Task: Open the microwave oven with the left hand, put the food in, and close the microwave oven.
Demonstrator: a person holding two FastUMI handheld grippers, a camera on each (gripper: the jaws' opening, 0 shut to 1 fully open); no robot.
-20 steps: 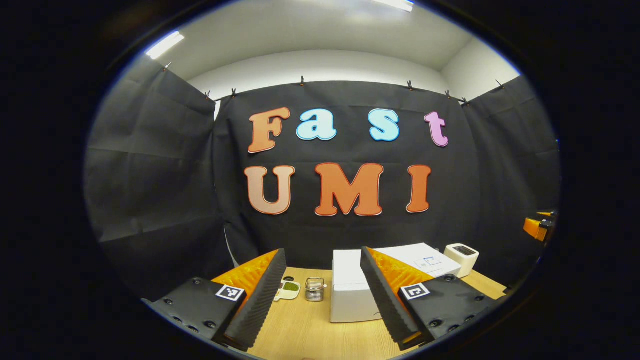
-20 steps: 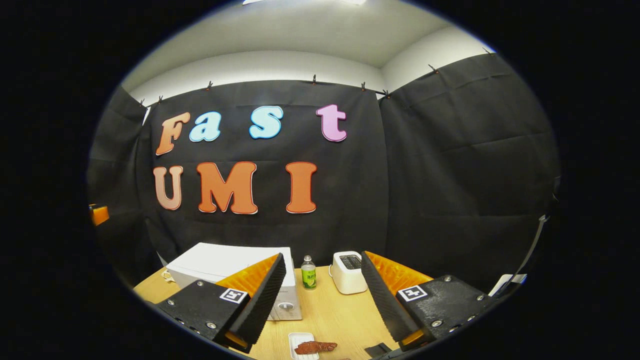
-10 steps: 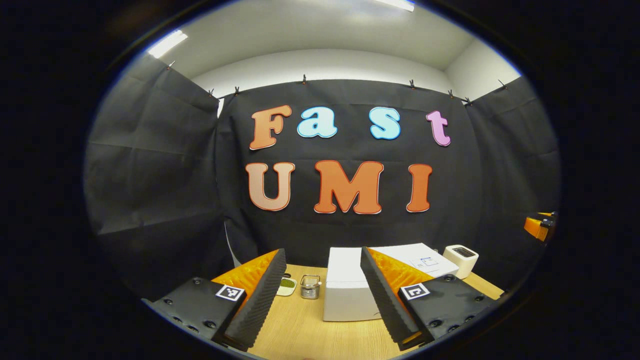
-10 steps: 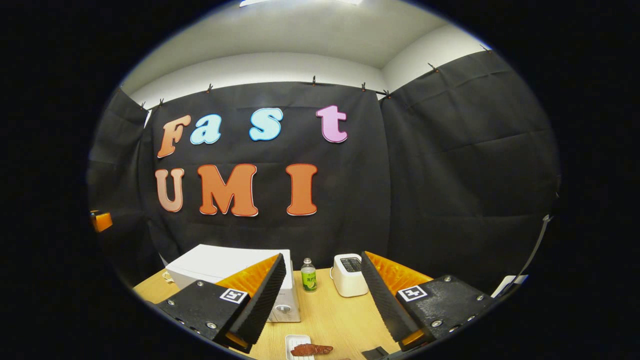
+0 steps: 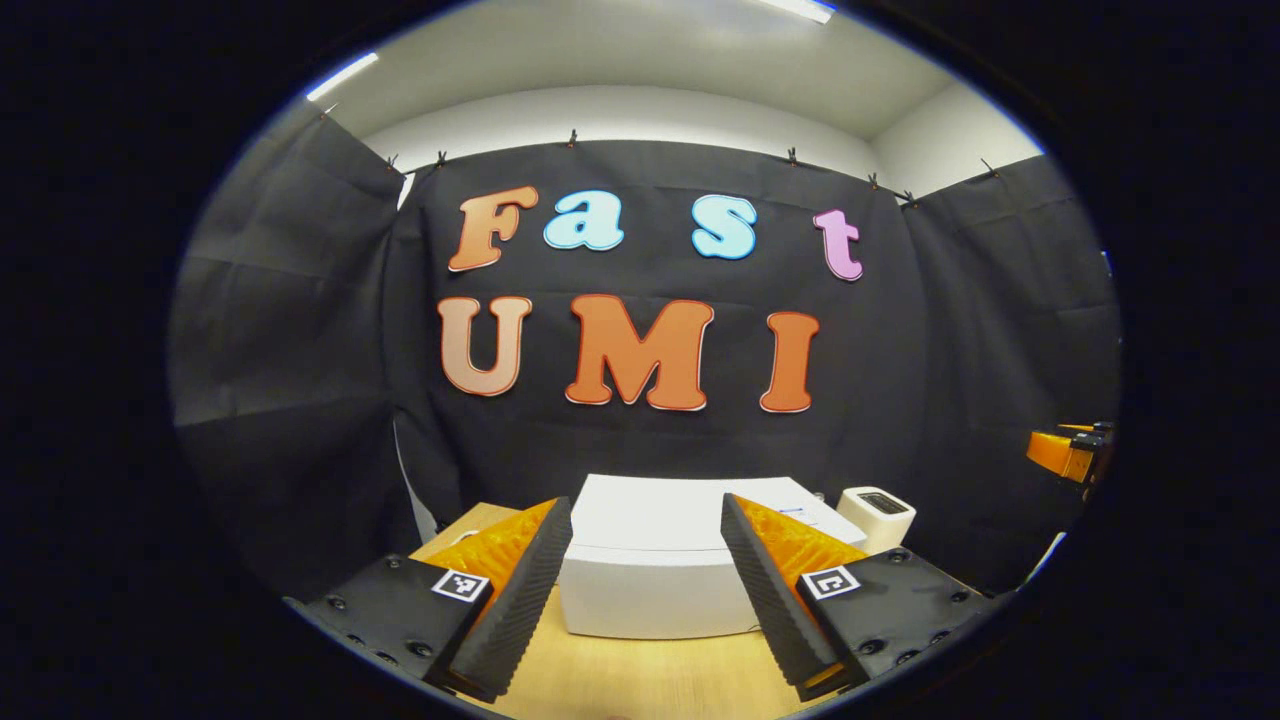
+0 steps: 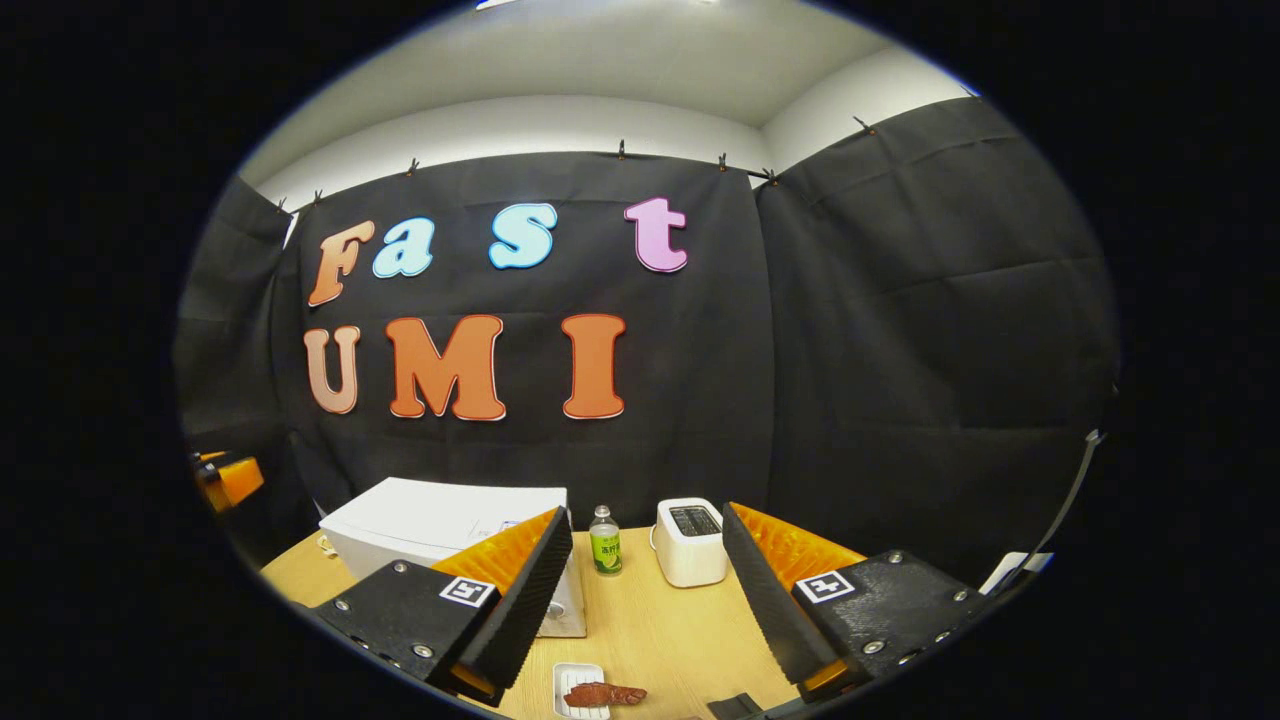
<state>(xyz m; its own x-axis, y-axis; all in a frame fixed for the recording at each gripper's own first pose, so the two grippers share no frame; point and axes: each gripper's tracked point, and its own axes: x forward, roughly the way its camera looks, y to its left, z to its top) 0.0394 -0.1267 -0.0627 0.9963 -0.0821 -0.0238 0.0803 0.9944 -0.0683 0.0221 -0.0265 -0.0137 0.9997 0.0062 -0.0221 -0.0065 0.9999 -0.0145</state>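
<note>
While both grippers hang above the wooden table [image 6: 660,630] with nothing between their fingers, the left gripper [image 5: 645,600] is spread wide and frames the white microwave [image 5: 660,570] straight ahead in the left gripper view. The microwave stands on the table, door closed, its flat top and pale front showing between the two fingers. Just beyond its right rear corner sits a white toaster [image 5: 875,515], and at the far right edge of that view an orange part of the other gripper is visible.

In the right gripper view, the right gripper [image 6: 645,600] is likewise spread apart and grips nothing. Nearest to it, at the bottom edge, a small white tray [image 6: 580,690] lies on the table with a reddish-brown piece of food [image 6: 603,693] on it, well apart from the microwave. Farther back, the microwave [image 6: 440,520] stands to the left, partly behind the left finger. Beside it, toward the middle, a small bottle [image 6: 604,541] with a green label stands upright, and the toaster [image 6: 690,541] sits just to its right. Black cloth closes the booth behind them.
</note>
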